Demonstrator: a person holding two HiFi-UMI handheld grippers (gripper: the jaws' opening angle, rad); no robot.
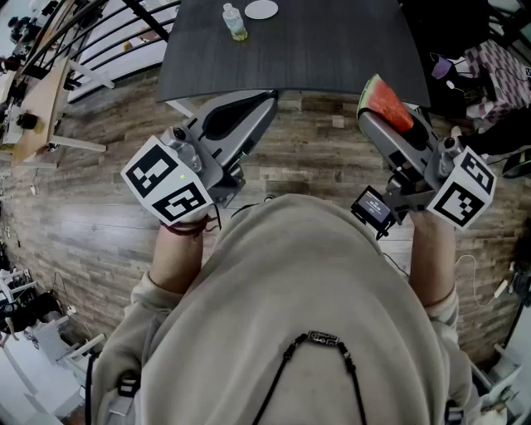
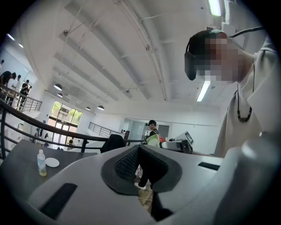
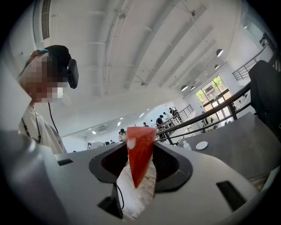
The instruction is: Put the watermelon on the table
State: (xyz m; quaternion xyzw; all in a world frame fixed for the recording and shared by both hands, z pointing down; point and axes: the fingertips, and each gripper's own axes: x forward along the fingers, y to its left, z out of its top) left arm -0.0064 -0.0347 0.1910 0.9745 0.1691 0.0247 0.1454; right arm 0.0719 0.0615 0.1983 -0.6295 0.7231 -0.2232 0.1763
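Wearing a beige sweatshirt (image 1: 290,282) close under the lens and holding both grippers out level above the wooden floor (image 1: 99,207). Pinching a red watermelon slice (image 1: 387,104) between the right gripper (image 1: 377,118) pads, up in the air at the near edge of the dark table (image 1: 332,50). Pressing the left gripper (image 1: 267,101) jaws together on nothing. Facing a bottle (image 1: 236,22) and a white plate (image 1: 261,9) at the table's far side.

Entry: left forearm (image 1: 176,261) and right forearm (image 1: 431,257) reach forward from the torso, parallel and well apart. Both tools are held level. On the left gripper (image 1: 270,100) the jaw tips meet with nothing between them. The right gripper (image 1: 372,123) is clamped on the watermelon (image 1: 384,101) wedge.
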